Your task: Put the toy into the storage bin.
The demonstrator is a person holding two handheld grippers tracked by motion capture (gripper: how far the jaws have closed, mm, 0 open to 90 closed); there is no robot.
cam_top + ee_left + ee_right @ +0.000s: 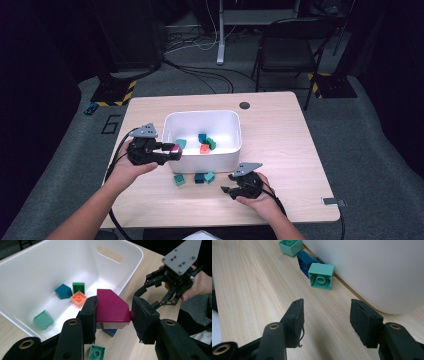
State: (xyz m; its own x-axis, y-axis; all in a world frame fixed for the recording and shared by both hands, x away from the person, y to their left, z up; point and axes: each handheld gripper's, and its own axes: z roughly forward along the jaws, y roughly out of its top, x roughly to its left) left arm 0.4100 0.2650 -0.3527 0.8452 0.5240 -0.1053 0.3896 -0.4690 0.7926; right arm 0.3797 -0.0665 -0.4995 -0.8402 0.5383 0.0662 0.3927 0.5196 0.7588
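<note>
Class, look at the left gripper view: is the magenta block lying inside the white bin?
No, the magenta block is clamped in the left gripper, above the white bin.

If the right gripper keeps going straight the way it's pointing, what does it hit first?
Probably the light green block lying on the table beside the white bin. It sits almost dead ahead of the open right gripper, though depth is hard to judge.

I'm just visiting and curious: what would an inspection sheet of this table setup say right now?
Surface: light wooden table, with a round hole near its far edge.
Job's things: magenta block; white bin holding four blocks; three loose blocks in front of it.
Clutter: nothing seen.
Grippers: left gripper shut on the magenta block, beside the bin; right gripper open, empty, over the table.
Cables: black leads trailing from grippers.
Surroundings: folding chair, floor cables, dark room.
</note>
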